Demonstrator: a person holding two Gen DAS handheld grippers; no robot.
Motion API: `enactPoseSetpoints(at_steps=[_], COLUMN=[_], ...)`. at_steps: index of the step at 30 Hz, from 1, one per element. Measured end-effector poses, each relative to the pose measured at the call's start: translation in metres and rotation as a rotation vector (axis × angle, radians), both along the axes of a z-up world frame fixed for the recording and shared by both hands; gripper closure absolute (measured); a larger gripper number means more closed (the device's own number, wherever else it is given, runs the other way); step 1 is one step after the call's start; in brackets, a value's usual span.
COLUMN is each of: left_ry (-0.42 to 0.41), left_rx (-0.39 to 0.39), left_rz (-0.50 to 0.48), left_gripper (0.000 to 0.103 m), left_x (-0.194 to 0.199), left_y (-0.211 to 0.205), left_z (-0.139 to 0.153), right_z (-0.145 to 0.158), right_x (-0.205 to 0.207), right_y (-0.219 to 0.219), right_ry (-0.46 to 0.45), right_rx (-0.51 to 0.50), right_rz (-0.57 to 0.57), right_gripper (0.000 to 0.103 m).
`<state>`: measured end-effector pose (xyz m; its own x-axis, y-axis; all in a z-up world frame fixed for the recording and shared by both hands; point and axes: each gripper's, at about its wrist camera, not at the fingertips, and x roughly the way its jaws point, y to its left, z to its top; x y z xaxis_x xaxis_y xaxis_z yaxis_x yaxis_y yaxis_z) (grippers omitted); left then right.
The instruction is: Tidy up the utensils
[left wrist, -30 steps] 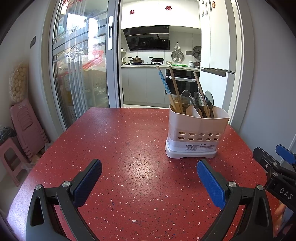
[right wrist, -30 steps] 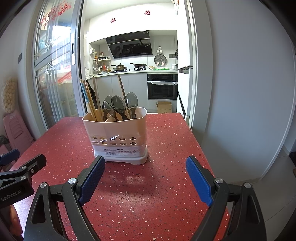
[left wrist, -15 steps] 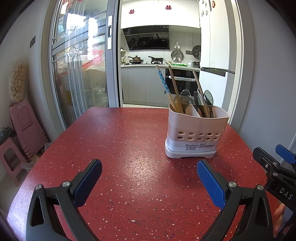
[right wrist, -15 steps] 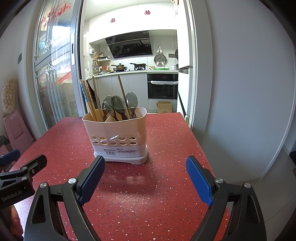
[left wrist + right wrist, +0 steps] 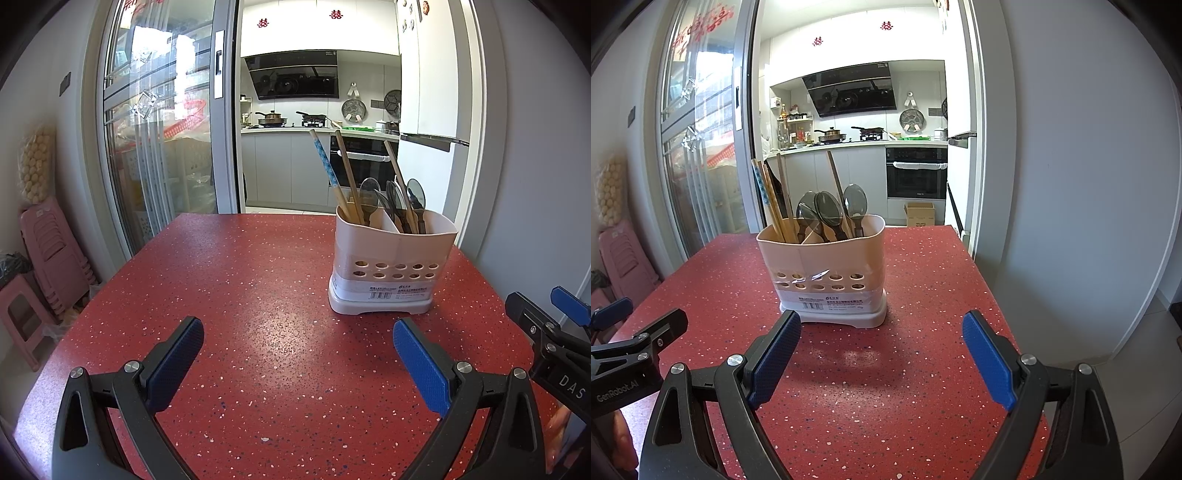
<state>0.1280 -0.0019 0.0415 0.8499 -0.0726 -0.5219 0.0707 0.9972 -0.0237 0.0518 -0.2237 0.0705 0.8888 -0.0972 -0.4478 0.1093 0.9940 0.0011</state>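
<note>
A cream plastic utensil holder (image 5: 391,266) with two compartments stands upright on the red speckled table (image 5: 240,280). Chopsticks (image 5: 332,177) lean in its left compartment, several spoons (image 5: 399,199) stand in the right one. It also shows in the right wrist view (image 5: 827,273), with chopsticks (image 5: 772,206) and spoons (image 5: 831,210). My left gripper (image 5: 295,354) is open and empty, low over the table, nearer than the holder and to its left. My right gripper (image 5: 882,354) is open and empty, just in front of the holder.
The table's right edge (image 5: 1004,295) drops off beside a white wall. Pink plastic stools (image 5: 44,251) stand left of the table by a glass sliding door (image 5: 155,147). A kitchen lies beyond the far edge. The other gripper shows at each view's side (image 5: 546,332).
</note>
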Motion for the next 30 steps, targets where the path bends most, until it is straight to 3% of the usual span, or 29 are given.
enactPoseSetpoints(at_steps=[30], left_ry=[0.008], left_rx=[-0.013], left_rz=[-0.006], left_gripper=[0.000], left_x=[0.0014], left_y=[-0.0004], left_z=[-0.0003], right_z=[0.0005], right_x=[-0.0002], right_y=[0.0009], right_ry=[-0.001], right_rx=[0.003], right_rz=[0.001], right_gripper=[0.012])
